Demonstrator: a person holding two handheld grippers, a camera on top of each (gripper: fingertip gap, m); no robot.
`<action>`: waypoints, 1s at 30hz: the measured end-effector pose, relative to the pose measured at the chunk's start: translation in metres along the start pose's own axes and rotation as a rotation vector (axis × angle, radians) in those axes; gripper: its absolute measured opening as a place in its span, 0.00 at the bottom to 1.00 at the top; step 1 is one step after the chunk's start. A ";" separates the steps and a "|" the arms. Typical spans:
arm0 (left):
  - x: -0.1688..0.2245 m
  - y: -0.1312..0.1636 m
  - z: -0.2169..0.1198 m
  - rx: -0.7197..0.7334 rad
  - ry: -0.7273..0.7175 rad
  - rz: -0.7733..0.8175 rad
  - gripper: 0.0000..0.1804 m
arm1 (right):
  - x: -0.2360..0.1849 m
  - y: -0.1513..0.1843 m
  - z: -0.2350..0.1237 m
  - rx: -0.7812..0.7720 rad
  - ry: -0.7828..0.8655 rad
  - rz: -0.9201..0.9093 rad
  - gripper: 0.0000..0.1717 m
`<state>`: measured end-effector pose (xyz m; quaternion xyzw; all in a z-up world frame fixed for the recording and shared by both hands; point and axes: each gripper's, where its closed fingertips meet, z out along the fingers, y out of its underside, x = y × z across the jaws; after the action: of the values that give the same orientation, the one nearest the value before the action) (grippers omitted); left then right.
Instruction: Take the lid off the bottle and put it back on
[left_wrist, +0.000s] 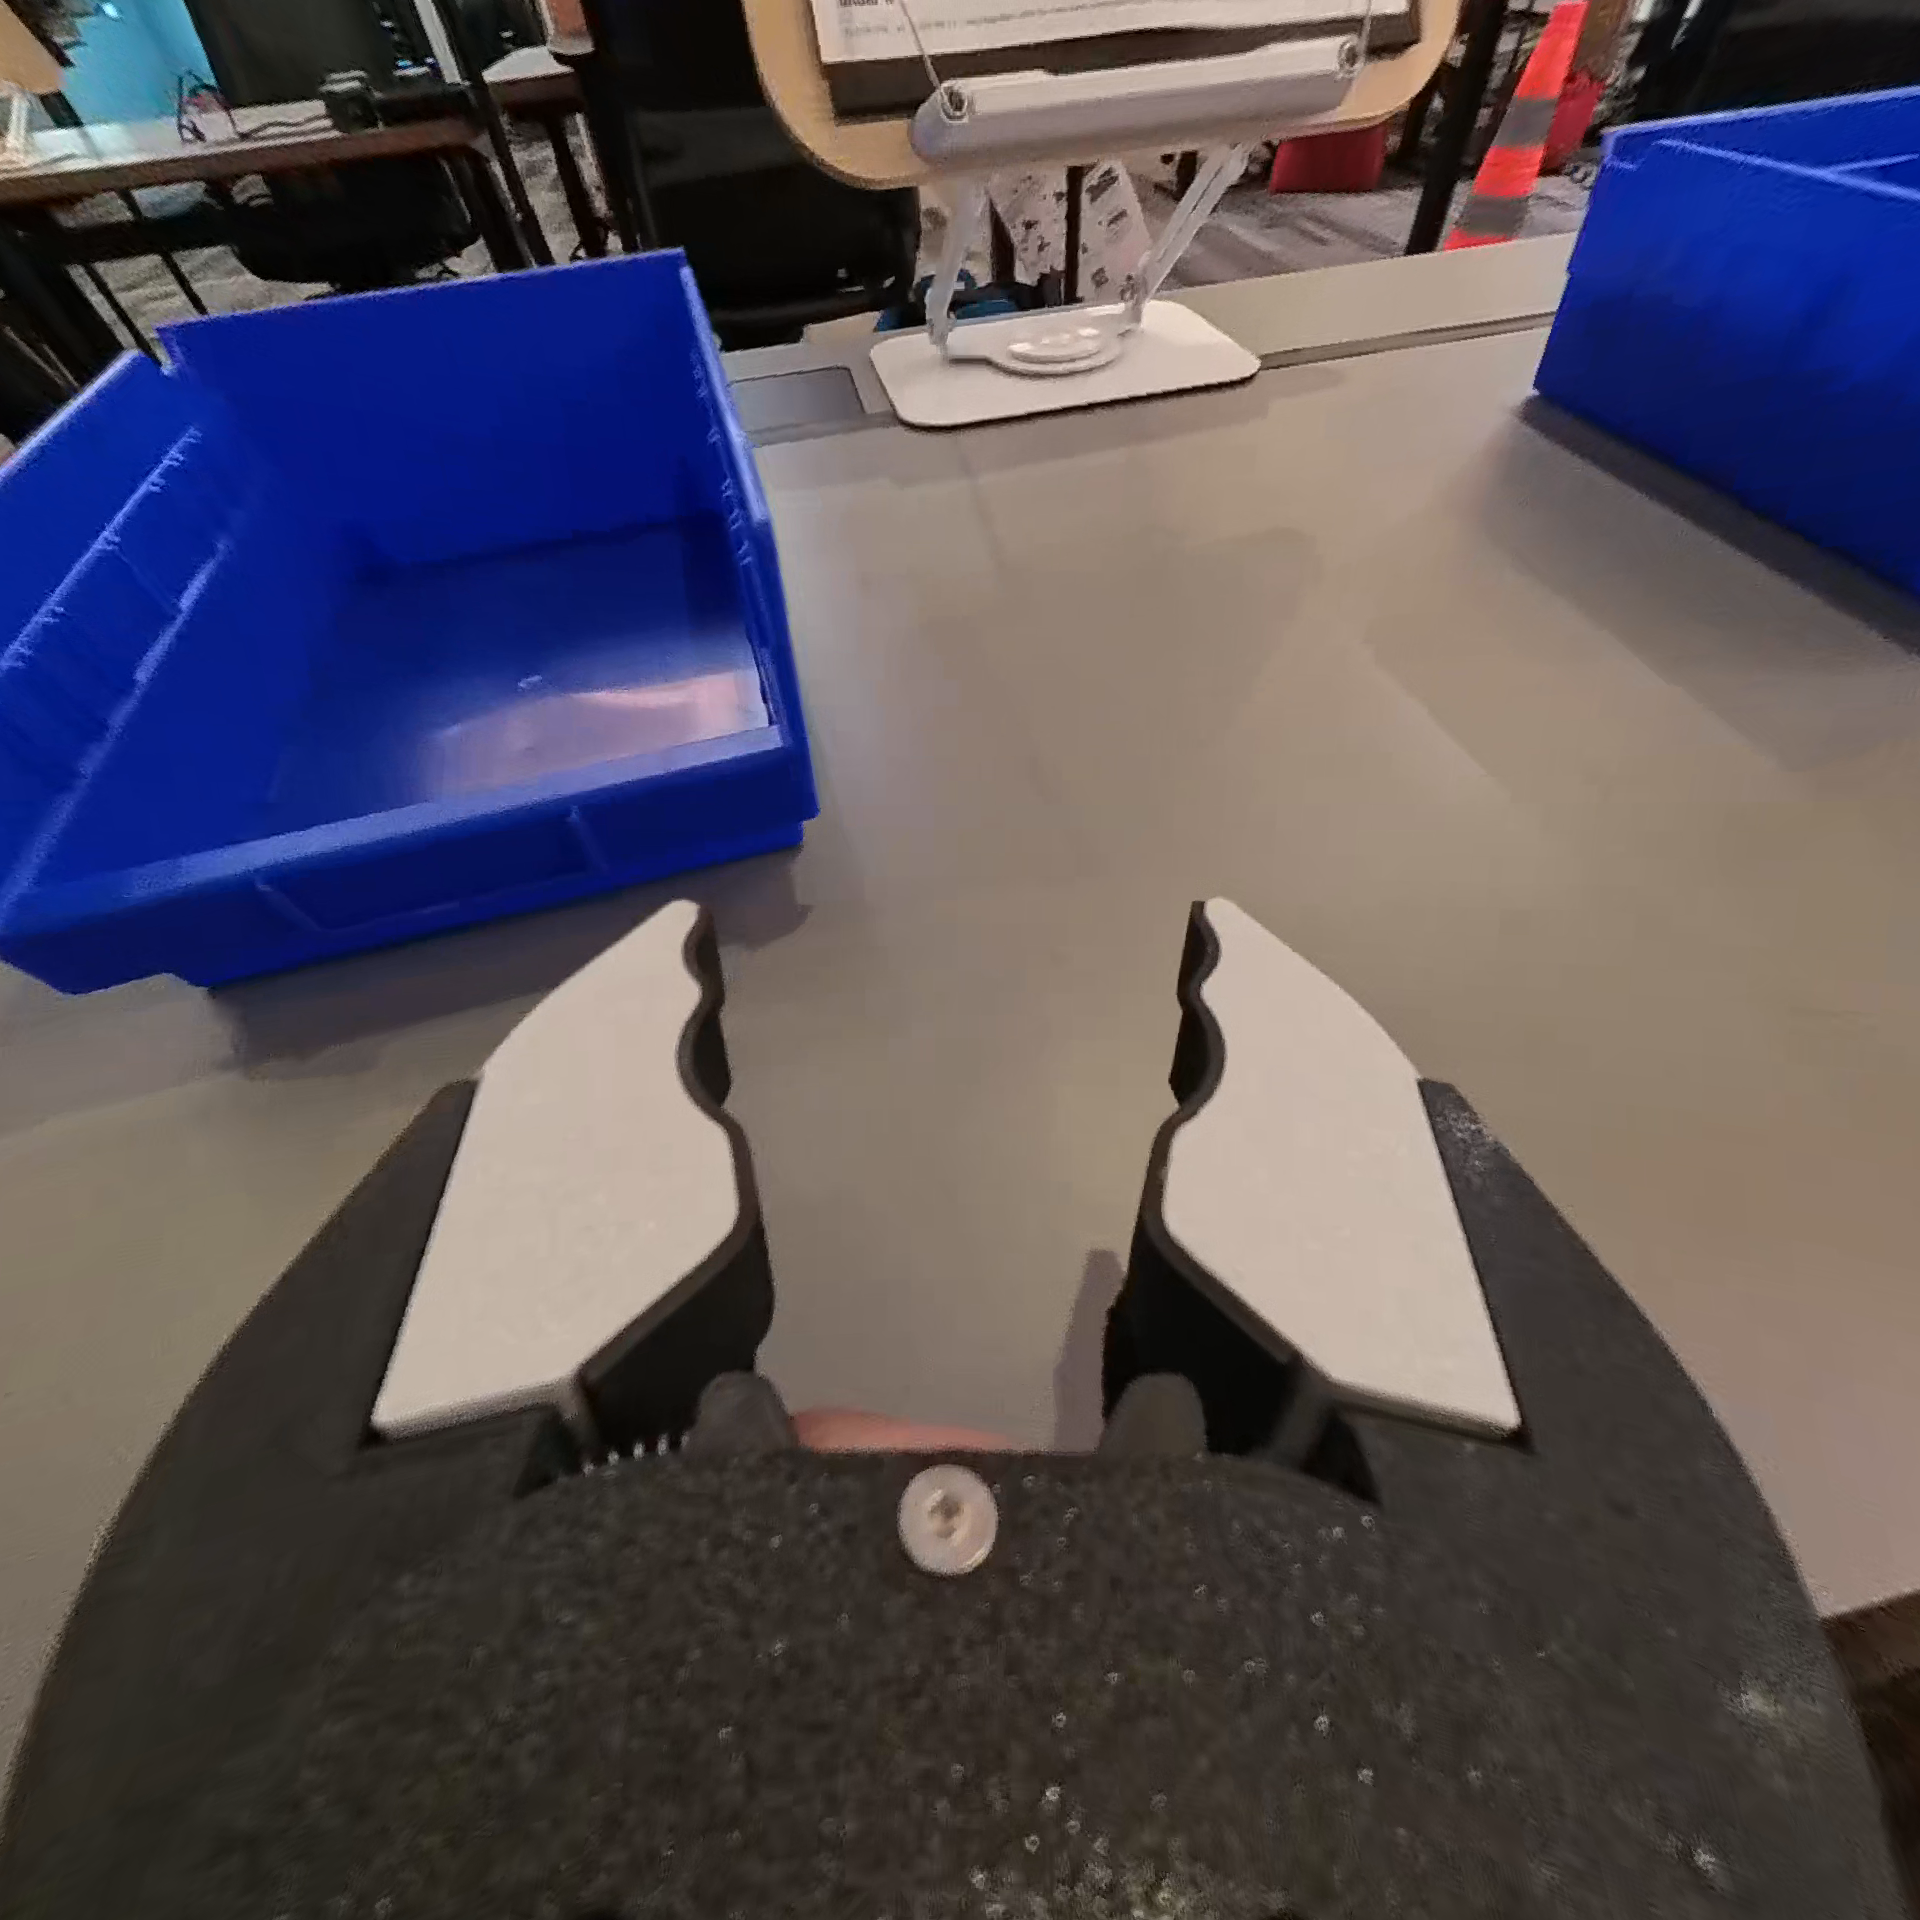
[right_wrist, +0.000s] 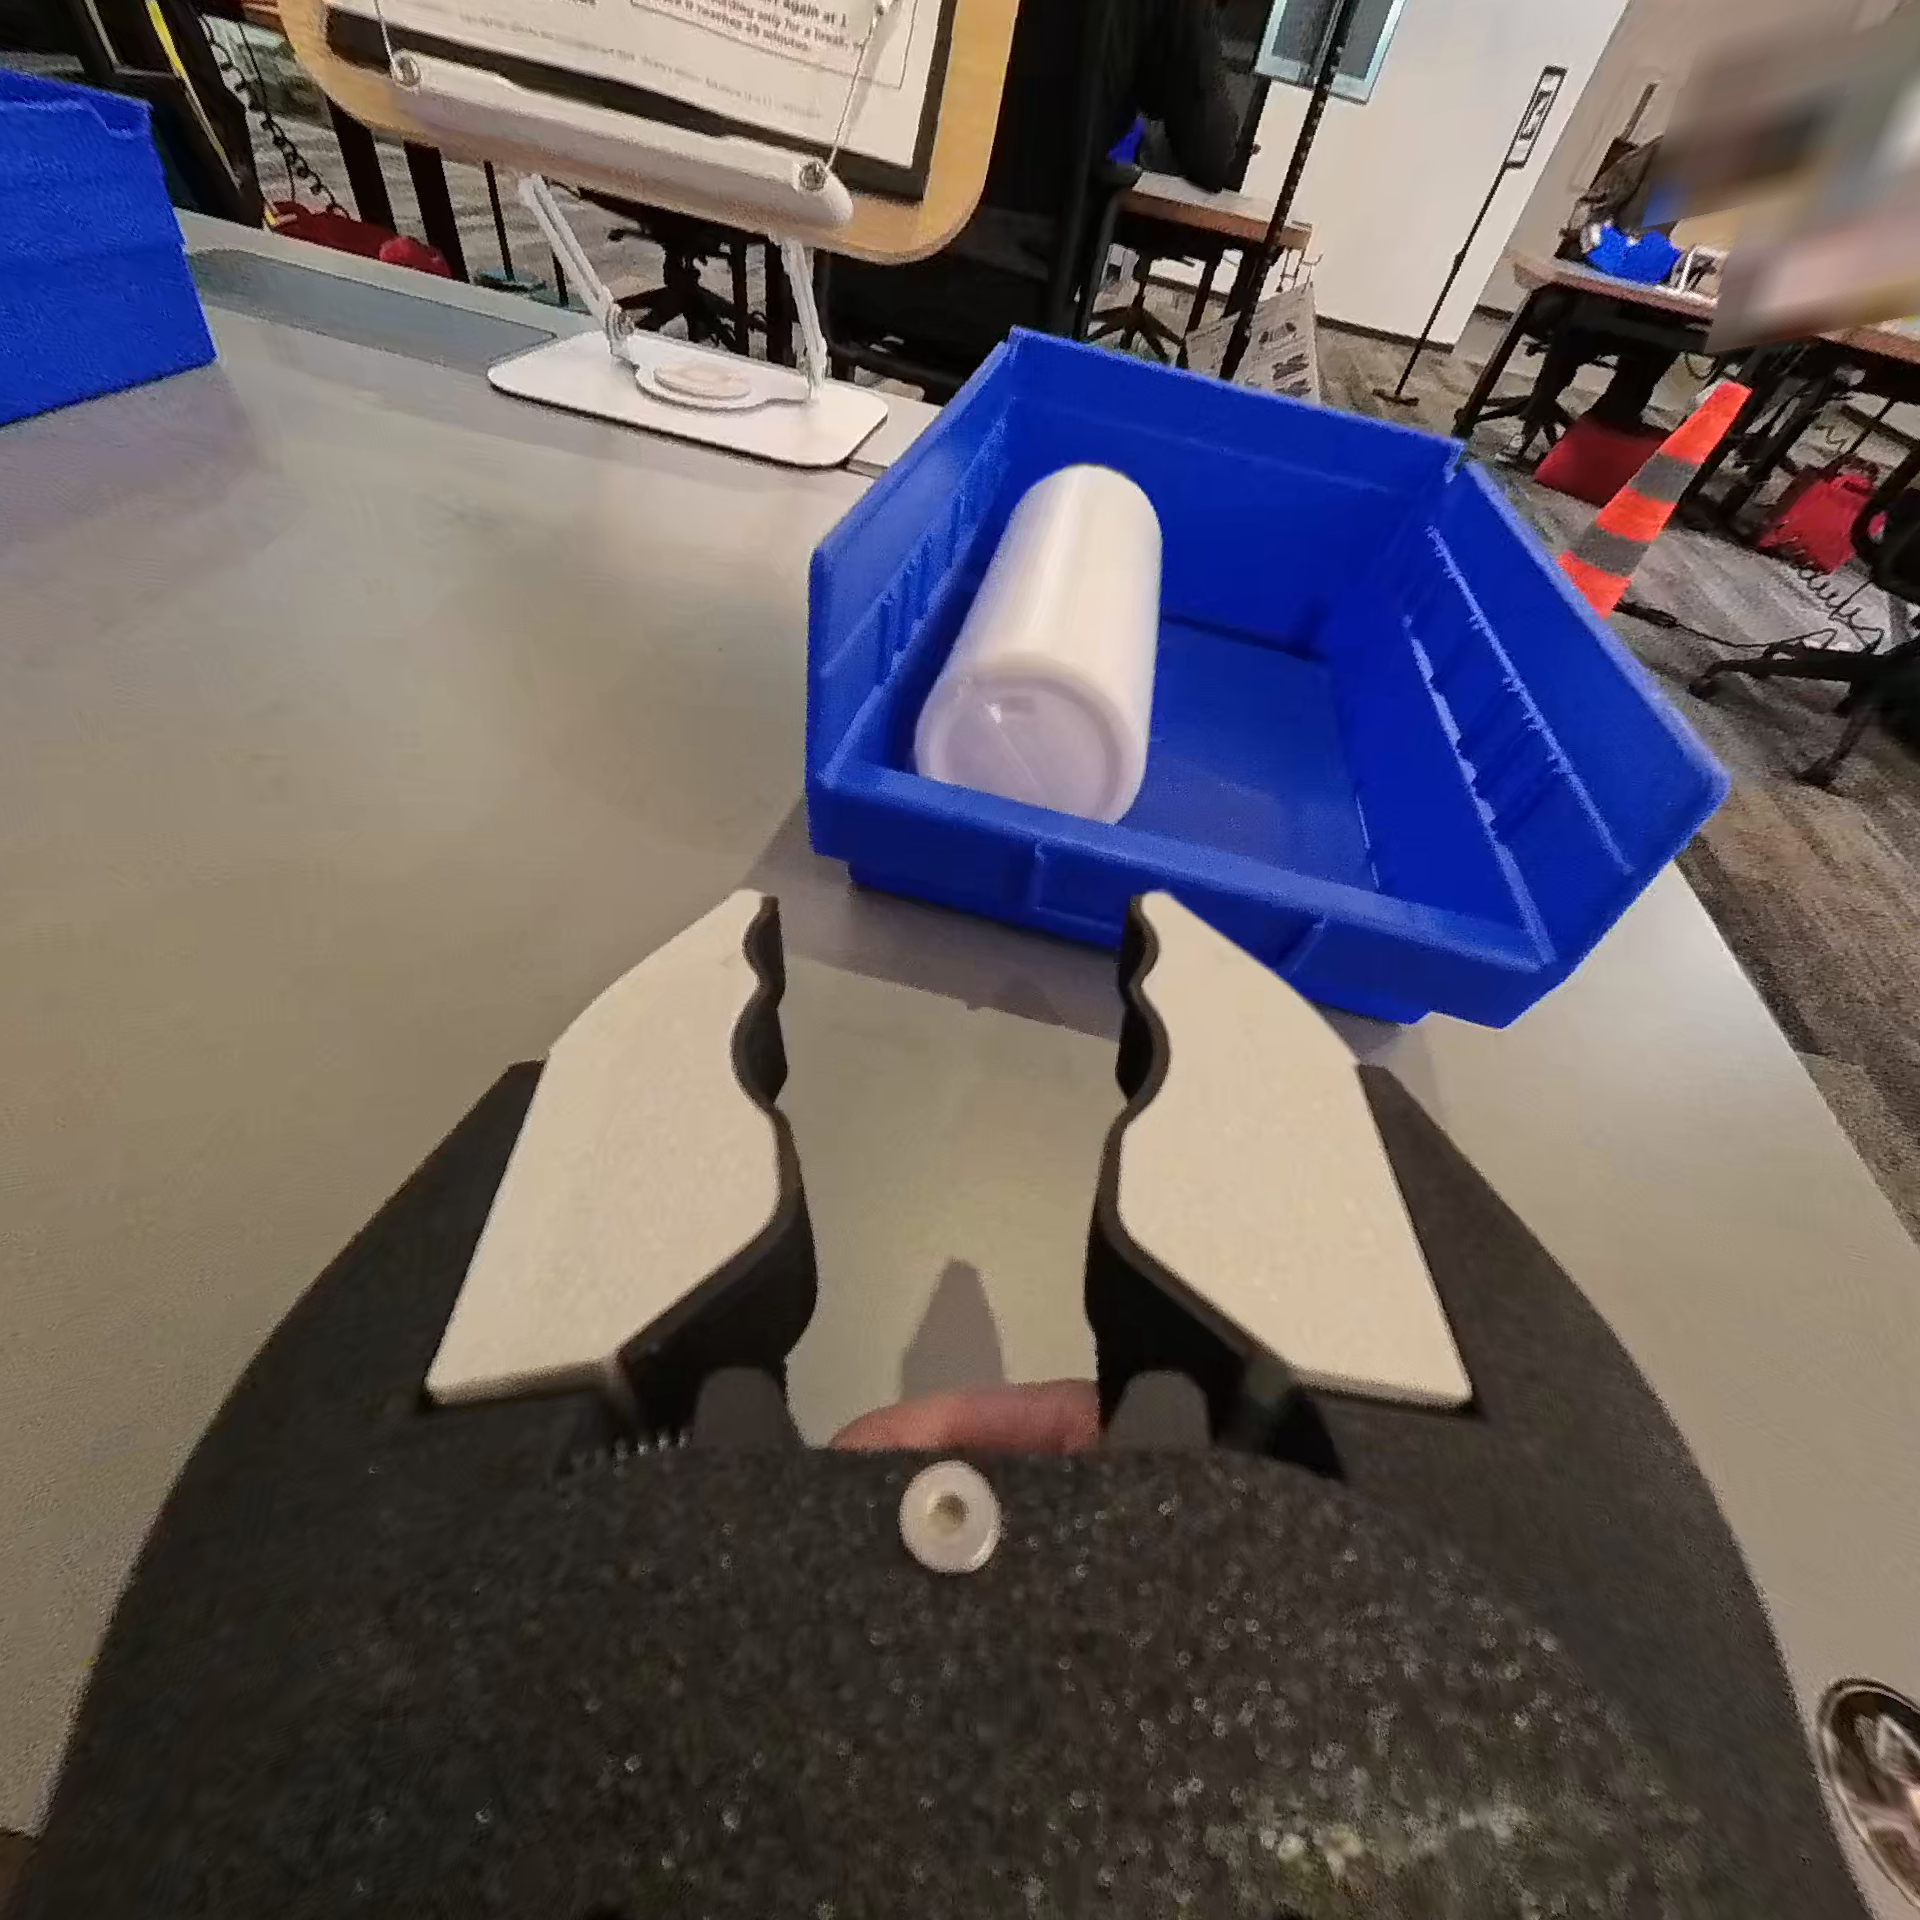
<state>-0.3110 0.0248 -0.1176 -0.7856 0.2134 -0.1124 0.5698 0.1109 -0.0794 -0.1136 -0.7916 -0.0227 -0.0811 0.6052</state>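
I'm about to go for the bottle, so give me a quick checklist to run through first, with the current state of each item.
1. Left gripper open with nothing between its fingers: ok.
2. Right gripper open with nothing between its fingers: ok.
3. White bottle located, lying on its side in the right blue bin: ok.
4. Bottle upright for gripping: not ok.
5. Lid on the bottle: cannot tell.
6. Grey table between the bins free for setting the bottle down: ok.
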 end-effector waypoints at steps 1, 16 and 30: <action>0.001 0.000 0.000 -0.001 0.002 0.001 0.46 | 0.000 -0.002 -0.001 0.007 0.000 0.003 0.36; 0.014 -0.006 0.021 0.004 0.084 -0.042 0.45 | 0.009 0.008 -0.017 -0.014 0.008 0.077 0.32; 0.306 -0.059 0.103 -0.159 0.619 0.142 0.45 | 0.072 0.028 -0.046 -0.014 0.183 0.147 0.21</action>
<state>0.0144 -0.0145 -0.1162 -0.7392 0.4390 -0.2888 0.4212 0.1807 -0.1355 -0.1178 -0.7846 0.0914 -0.1087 0.6035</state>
